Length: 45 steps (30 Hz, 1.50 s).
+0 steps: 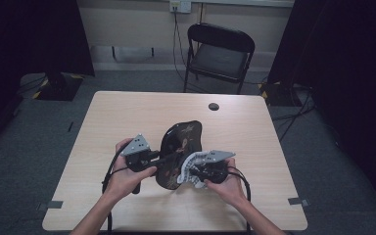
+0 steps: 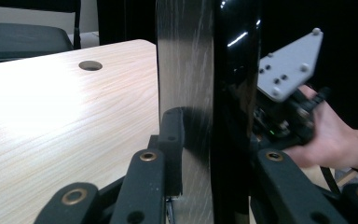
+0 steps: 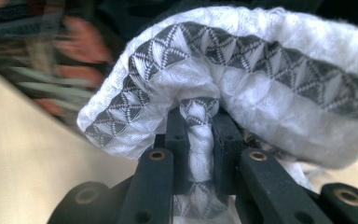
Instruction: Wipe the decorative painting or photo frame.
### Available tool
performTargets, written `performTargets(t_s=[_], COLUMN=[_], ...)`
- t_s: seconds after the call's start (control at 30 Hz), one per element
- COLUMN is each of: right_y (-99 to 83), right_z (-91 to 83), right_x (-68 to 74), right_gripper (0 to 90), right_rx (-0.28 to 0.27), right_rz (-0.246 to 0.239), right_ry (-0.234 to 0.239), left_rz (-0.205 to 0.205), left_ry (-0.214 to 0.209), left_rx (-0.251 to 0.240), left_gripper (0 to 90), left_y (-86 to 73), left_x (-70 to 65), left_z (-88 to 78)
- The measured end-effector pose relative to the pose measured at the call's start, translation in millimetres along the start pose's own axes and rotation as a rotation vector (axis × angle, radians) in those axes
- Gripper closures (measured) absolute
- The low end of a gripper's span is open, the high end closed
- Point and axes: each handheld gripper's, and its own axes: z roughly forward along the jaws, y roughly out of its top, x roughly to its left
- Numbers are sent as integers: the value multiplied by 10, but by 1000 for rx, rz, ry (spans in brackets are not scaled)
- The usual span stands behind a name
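i hold the black plate (image 1: 178, 152) tilted on edge above the desk (image 1: 127, 117), left gripper (image 1: 152, 157) clamped on its rim. right gripper (image 1: 192, 169) pinches the white cloth (image 1: 186, 166) against the plate: wiping step. next, a firm sweep across its face.

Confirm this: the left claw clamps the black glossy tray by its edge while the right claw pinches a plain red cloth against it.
Not quite. The cloth is not plain red: the right gripper view shows a white woven cloth with grey triangle bands pinched in the right claw. The left claw does clamp the black glossy tray by its edge.
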Motion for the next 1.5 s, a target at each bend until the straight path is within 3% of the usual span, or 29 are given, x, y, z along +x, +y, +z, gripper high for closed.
performTargets(t_s=[0.03,0.1,0.2,0.23,0.33,0.47,0.57,0.7,0.77,0.83,0.97,1.03,1.1,1.2,1.5], right_y=[-9,-25,-29,-32,-45,-67,-84,-114,-126,-121,-95,-86,-77,-78,-133], right_z=[-8,-13,1,38,103,155,131,72,61,68,123,161,180,179,41], right_x=[-38,-70,-19,77,209,229,105,-141,-194,-149,84,198,231,162,-241], right_gripper=[803,802,801,800,801,805,805,804,805,805,804,802,803,804,798], right_rx=[4,4,8,22,55,77,82,83,82,80,75,73,74,76,54], right_rz=[5,17,1,-23,-63,-63,-41,3,23,4,-36,-30,-35,-24,61], right_ry=[-19,-12,21,67,128,124,53,-79,-92,-68,47,105,121,105,-90], left_rz=[1,-4,-3,-4,-1,-7,-15,-14,-8,-7,-2,-2,-7,-7,-16], left_ry=[1,-1,0,2,1,2,0,-4,0,3,13,19,20,23,27], left_rx=[-1,-3,-1,-2,0,-2,-5,-4,-4,-4,-2,-8,-11,-16,-15], left_gripper=[726,726,728,728,730,736,733,735,738,740,750,764,773,771,775], left_y=[0,0,0,0,0,-2,-5,-4,-3,-2,-1,-3,-6,-7,-5], left_x=[-2,-2,-1,-1,1,5,7,12,16,21,19,29,35,41,45], left_z=[1,4,2,1,-3,-10,-9,-7,-7,-7,-7,-9,-14,-14,-16])
